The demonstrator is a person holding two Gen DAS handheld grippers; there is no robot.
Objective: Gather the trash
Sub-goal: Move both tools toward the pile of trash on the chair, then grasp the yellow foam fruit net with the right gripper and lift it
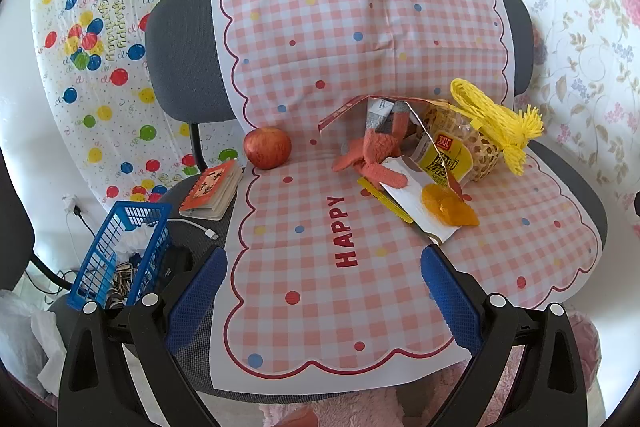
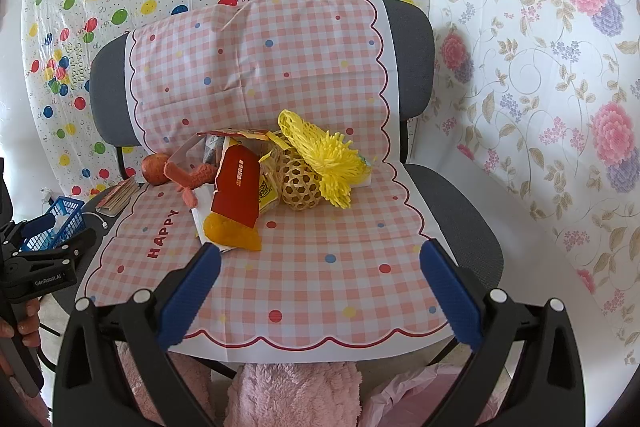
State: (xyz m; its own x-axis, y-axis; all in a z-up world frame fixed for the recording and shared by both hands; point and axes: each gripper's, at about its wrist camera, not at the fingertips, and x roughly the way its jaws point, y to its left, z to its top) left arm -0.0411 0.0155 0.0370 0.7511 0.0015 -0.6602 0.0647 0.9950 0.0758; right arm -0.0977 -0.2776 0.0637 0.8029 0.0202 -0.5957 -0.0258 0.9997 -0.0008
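A heap of litter lies on the chair seat: orange peel on a torn red-and-white carton, yellow foam fruit netting, and a yellow snack wrapper. A blue plastic basket with tissue and seed shells stands at the seat's left edge. My left gripper is open, hovering over the front of the checked cloth, short of the peel. My right gripper is open too, just in front of the peel and empty.
A pink checked "HAPPY" cloth covers the grey chair. On it sit an apple, a small notebook, an orange plush toy and a woven bamboo ball. A white cable lies by the basket. Patterned sheets hang behind.
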